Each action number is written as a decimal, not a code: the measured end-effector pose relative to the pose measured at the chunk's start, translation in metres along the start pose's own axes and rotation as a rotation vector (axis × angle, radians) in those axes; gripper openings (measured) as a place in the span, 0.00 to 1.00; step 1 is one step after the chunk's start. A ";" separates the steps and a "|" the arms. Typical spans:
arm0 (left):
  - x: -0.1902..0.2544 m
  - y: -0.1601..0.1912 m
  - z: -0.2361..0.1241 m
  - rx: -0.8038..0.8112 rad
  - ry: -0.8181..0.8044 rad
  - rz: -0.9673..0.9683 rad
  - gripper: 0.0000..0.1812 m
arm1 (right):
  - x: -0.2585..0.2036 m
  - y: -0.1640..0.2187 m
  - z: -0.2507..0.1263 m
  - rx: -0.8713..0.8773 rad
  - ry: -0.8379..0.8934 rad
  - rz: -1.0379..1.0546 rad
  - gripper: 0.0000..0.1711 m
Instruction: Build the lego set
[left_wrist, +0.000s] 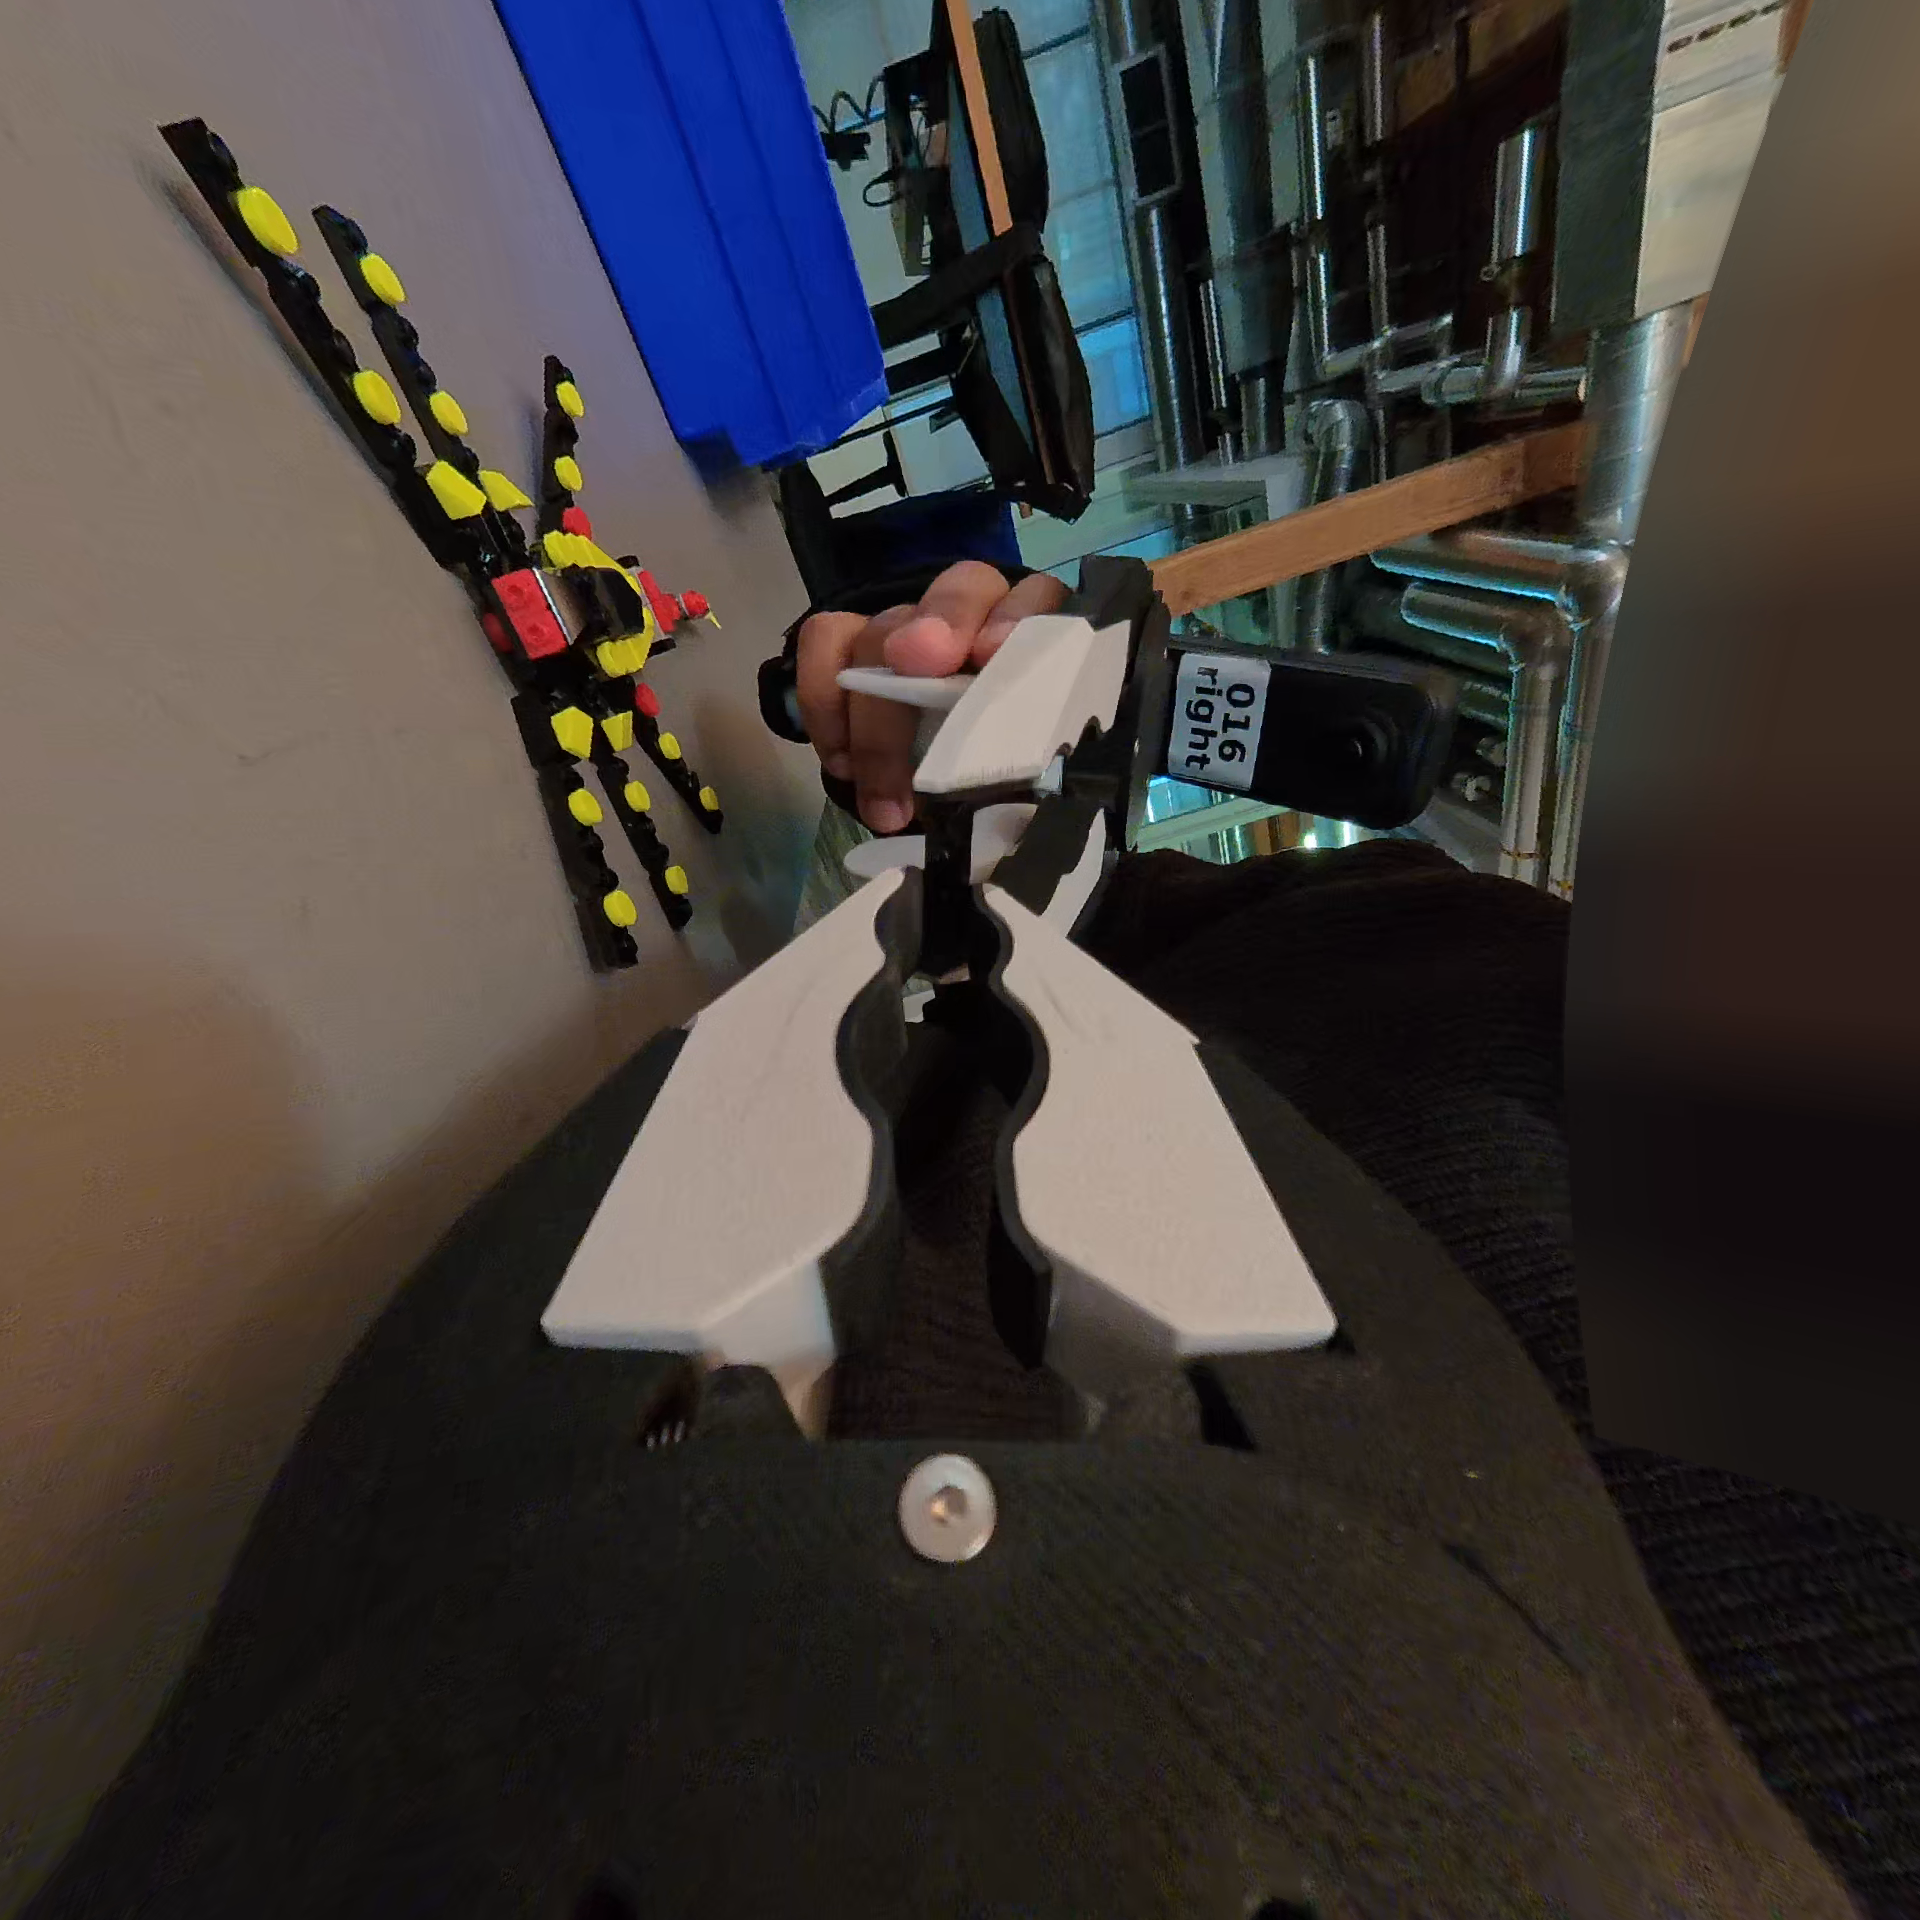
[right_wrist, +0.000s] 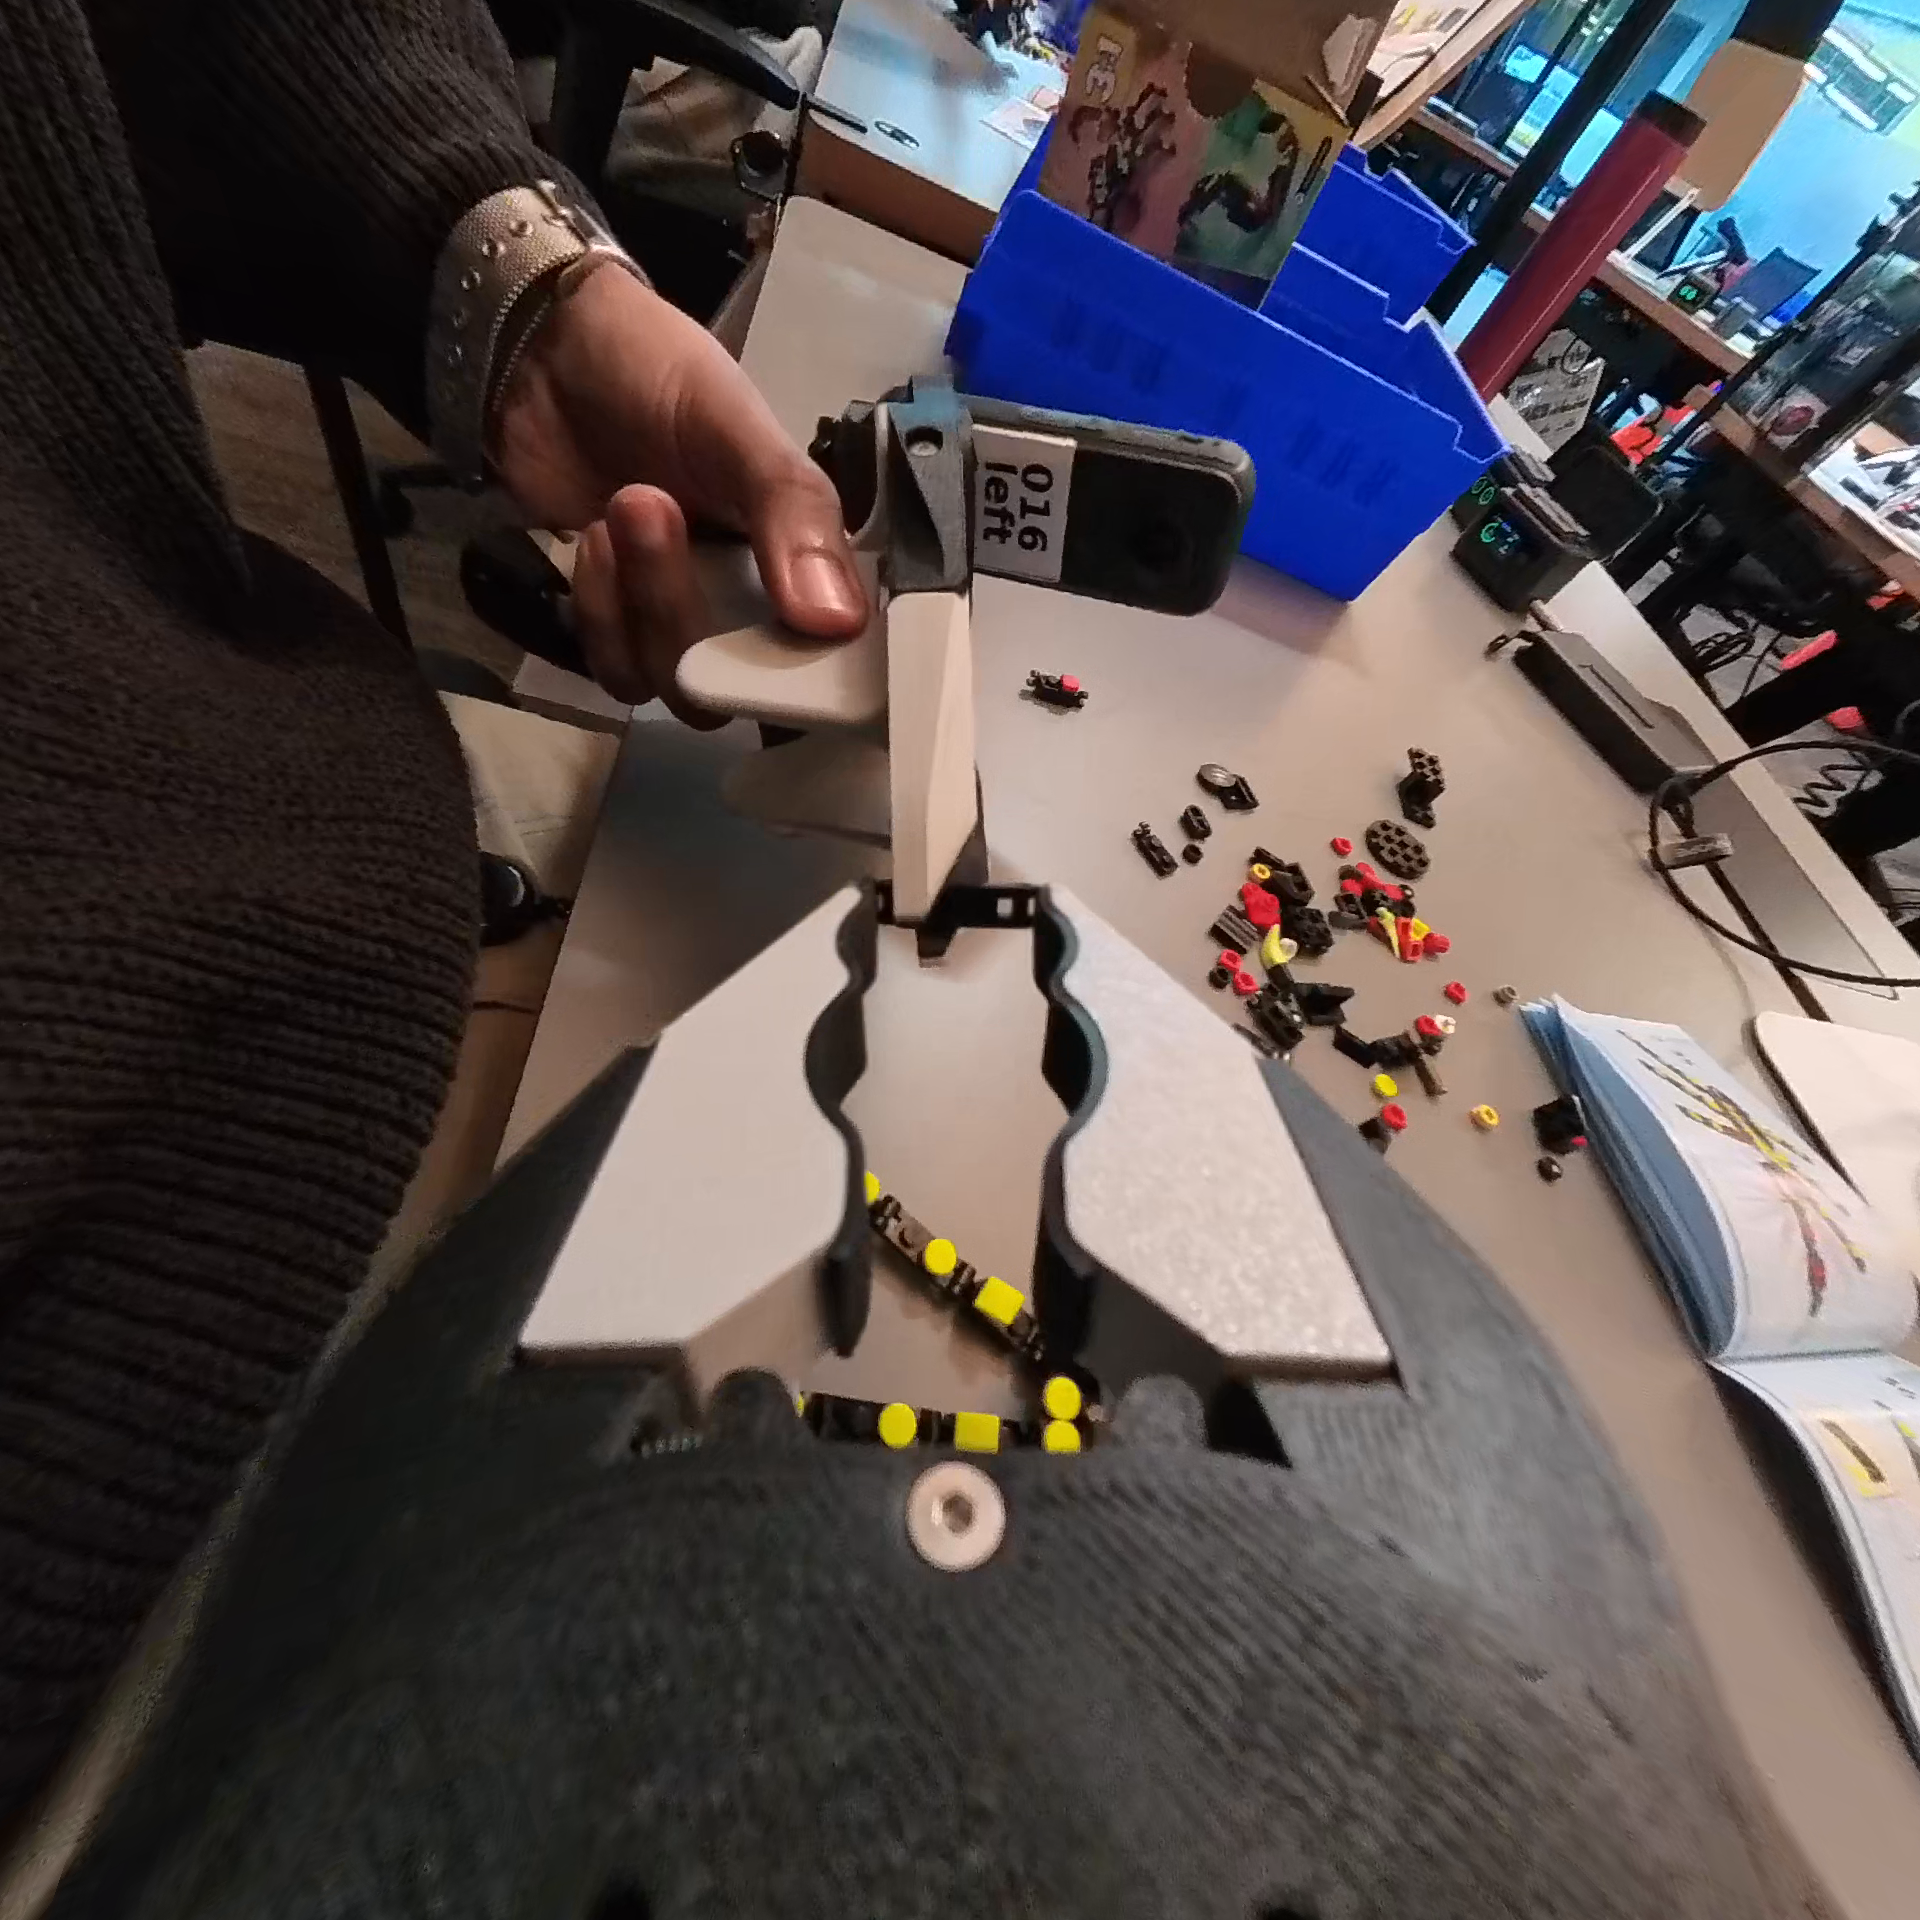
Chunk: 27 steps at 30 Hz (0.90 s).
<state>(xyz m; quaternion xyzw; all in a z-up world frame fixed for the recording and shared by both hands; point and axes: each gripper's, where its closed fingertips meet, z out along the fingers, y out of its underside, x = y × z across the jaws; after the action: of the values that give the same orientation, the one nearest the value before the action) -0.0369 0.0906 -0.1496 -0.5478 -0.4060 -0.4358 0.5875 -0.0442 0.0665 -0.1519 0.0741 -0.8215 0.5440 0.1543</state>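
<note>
My left gripper (left_wrist: 948, 904) is shut on a small black lego piece (left_wrist: 943, 935) held in the air. In the right wrist view my right gripper (right_wrist: 961, 914) grips the same black piece (right_wrist: 992, 902) across its tips, jaws fairly wide. The left gripper (right_wrist: 925, 883) comes down from above and pinches that piece too. The right gripper (left_wrist: 961, 831) shows in the left wrist view, held by a hand. The black, yellow and red lego model (left_wrist: 561, 613) lies on the table. Its black legs with yellow studs (right_wrist: 977, 1299) show below my right gripper.
Loose black, red and yellow pieces (right_wrist: 1330, 935) lie scattered on the grey table (right_wrist: 1195, 707). An open instruction booklet (right_wrist: 1714, 1195) lies at the right. A blue bin (right_wrist: 1195, 343) with a lego box (right_wrist: 1195, 135) stands behind. A cable (right_wrist: 1766, 831) and black devices (right_wrist: 1527, 530) sit far right. The grippers are tip to tip, or close to it.
</note>
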 end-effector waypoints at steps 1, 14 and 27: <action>0.000 0.000 0.000 -0.002 0.002 -0.001 0.02 | 0.000 0.000 0.000 0.000 -0.002 0.000 0.17; 0.026 -0.030 -0.019 0.117 -0.137 0.586 0.17 | 0.023 -0.035 -0.030 0.370 -0.265 0.692 0.16; 0.047 -0.013 -0.007 0.092 -0.521 1.473 0.08 | 0.012 -0.041 -0.020 0.426 -0.487 1.073 0.16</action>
<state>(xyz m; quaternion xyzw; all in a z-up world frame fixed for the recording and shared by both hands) -0.0358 0.0804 -0.1013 -0.7357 -0.0802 0.2263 0.6334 -0.0405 0.0696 -0.1052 -0.1976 -0.6294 0.6651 -0.3498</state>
